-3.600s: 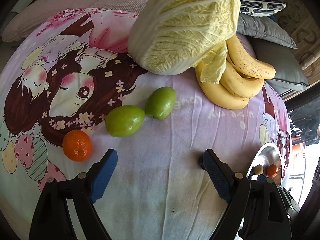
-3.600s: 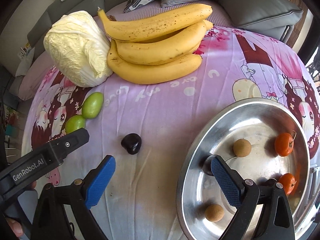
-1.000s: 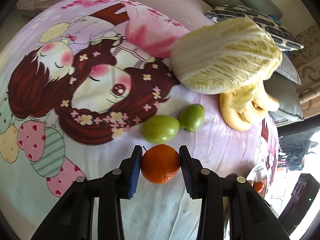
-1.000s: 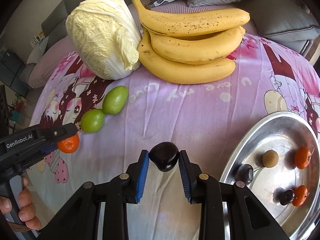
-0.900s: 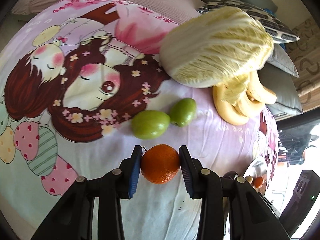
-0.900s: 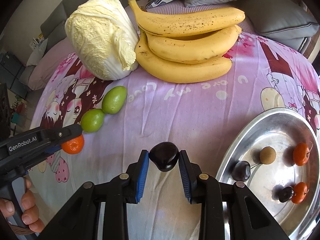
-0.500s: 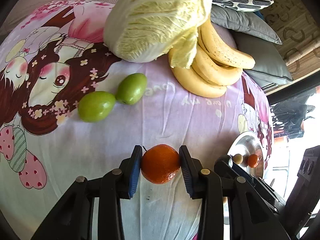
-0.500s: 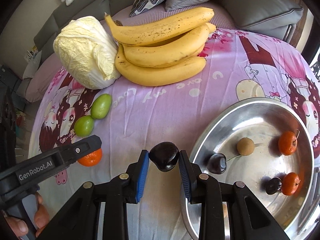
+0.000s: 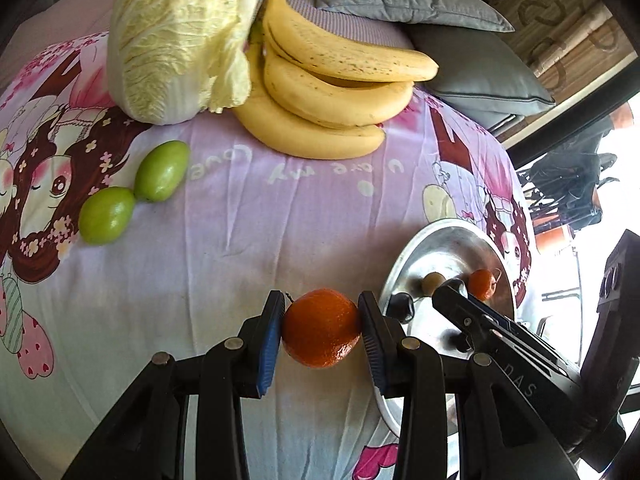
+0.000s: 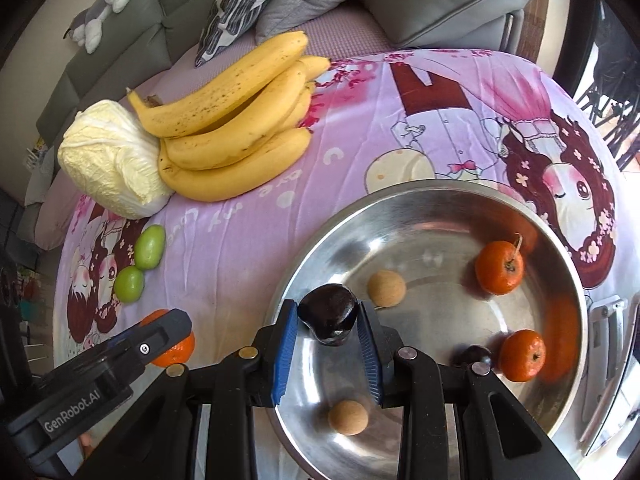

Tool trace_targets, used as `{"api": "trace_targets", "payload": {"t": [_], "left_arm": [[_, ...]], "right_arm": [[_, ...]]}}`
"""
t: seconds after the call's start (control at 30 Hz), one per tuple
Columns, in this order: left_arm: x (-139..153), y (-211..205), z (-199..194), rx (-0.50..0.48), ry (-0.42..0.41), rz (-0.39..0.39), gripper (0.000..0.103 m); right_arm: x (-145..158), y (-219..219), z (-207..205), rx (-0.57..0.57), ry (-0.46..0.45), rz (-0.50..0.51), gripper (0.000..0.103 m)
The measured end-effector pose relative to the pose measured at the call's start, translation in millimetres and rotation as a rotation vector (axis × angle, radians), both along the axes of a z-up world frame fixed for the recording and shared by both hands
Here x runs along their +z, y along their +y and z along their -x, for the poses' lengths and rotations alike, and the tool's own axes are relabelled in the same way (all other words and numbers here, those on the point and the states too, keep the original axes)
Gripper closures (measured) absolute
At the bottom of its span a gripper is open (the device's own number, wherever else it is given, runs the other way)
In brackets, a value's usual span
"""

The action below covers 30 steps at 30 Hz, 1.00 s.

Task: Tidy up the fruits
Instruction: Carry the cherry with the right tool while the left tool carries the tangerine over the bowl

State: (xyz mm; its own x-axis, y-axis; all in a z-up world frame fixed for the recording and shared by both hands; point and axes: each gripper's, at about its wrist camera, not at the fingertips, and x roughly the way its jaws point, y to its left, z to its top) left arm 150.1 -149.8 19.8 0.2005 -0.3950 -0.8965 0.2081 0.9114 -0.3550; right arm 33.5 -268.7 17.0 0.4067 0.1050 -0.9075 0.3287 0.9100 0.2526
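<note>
My left gripper (image 9: pixel 321 326) is shut on an orange tangerine (image 9: pixel 321 328), held above the purple cartoon sheet just left of the steel bowl (image 9: pixel 436 240). That tangerine (image 10: pixel 176 350) also peeks out behind the left gripper in the right wrist view. My right gripper (image 10: pixel 327 318) is shut on a dark plum (image 10: pixel 328 312) above the left part of the steel bowl (image 10: pixel 440 200). Inside the bowl lie two tangerines (image 10: pixel 499 267), two brown round fruits (image 10: pixel 386 282) and a dark fruit (image 10: pixel 474 356). Two green fruits (image 9: pixel 162 176) rest on the sheet at the left.
A bunch of bananas (image 9: pixel 332 92) and a napa cabbage (image 9: pixel 176 36) lie at the back of the sheet. Grey and patterned cushions (image 10: pixel 440 0) line the sofa behind. The bowl sits near the right edge of the covered surface.
Both grippers have swept to the right with their fruit. The plum now hangs over the bowl instead of the sheet, and the tangerine has come close to the bowl's left rim.
</note>
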Motion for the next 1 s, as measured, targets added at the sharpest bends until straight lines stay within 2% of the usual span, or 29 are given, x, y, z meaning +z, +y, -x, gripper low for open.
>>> {"api": "trace_targets", "payload": {"t": [0.27, 0.53, 1.0], "left_arm": [[3, -40, 19, -0.115, -0.012, 0.001, 0.064], [-4, -69, 34, -0.197, -0.009, -0.026, 0.064], [-18, -80, 37, -0.218, 0.013, -0.054, 0.064]], "right_arm": [[5, -42, 17, -0.12, -0.005, 0.022, 0.07], [4, -65, 27, -0.183, -0.003, 0.019, 0.07], [-24, -59, 18, -0.146, 0.077, -0.008, 0.07]]}}
